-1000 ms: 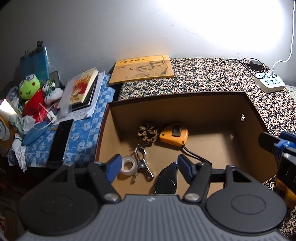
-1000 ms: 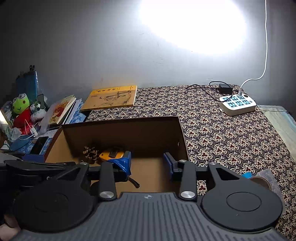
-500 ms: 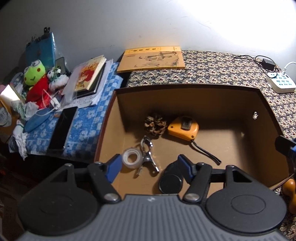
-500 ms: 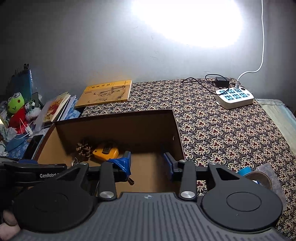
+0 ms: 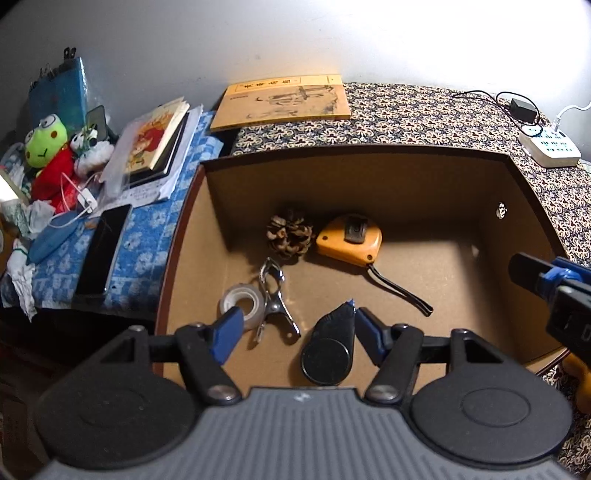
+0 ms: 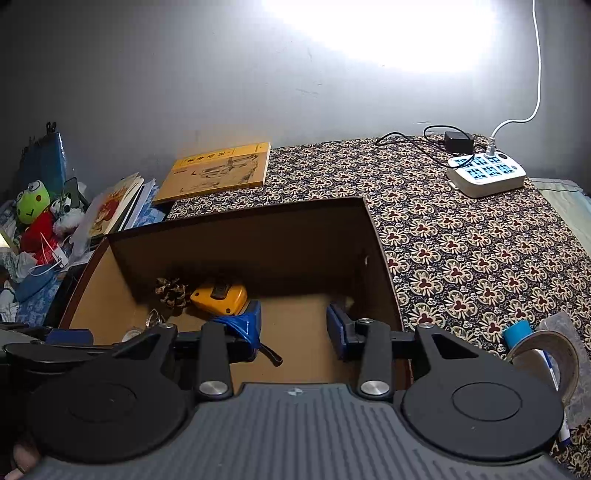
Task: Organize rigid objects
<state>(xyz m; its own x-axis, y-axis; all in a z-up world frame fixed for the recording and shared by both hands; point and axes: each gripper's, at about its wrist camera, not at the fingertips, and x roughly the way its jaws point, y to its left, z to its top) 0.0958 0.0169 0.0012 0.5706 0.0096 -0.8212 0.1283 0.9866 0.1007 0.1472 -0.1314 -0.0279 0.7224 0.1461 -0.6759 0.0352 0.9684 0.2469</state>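
Lighting: dim room; blown-out glare on wall (image 6: 380, 33). Box (image 5: 369, 177) interior shadowed. Fisheye bending at edges; focus sharp.

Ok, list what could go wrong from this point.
The open left gripper hangs over the black object in the box; closing there might nudge the metal clip or tape roll beside it. The right gripper is close to the left one, so they may collide.

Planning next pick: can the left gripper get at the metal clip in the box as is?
Probably yes. The left gripper is open above the box, whose top is open. The metal clip lies flat just ahead, nothing on it, though the tape roll sits close against its left side.
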